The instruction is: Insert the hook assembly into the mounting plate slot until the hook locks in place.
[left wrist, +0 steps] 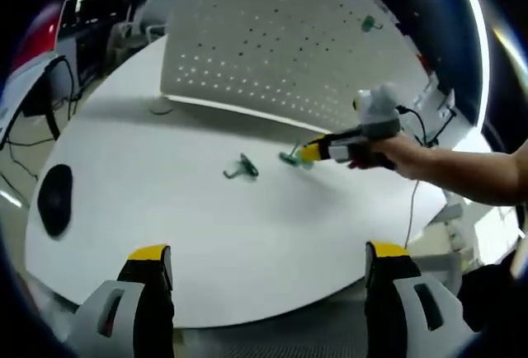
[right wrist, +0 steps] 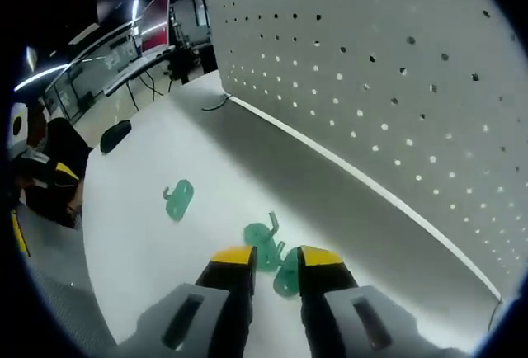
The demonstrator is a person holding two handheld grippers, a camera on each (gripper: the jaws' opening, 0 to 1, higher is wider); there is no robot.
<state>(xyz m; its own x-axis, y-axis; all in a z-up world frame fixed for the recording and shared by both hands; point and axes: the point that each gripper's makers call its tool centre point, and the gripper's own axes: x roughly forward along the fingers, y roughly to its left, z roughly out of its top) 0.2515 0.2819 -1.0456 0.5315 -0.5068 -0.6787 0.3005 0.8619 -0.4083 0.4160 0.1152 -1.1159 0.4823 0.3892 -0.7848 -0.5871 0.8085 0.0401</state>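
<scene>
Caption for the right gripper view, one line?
Right gripper closing around a green hook on the white table, beside the pegboard.

Matt white table (left wrist: 165, 201); glossy green plastic hooks (right wrist: 178, 199).

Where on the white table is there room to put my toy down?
Bare table stretches between the black mouse and the loose green hook. It is crowded where the right claw meets two green hooks near the pegboard.
</scene>
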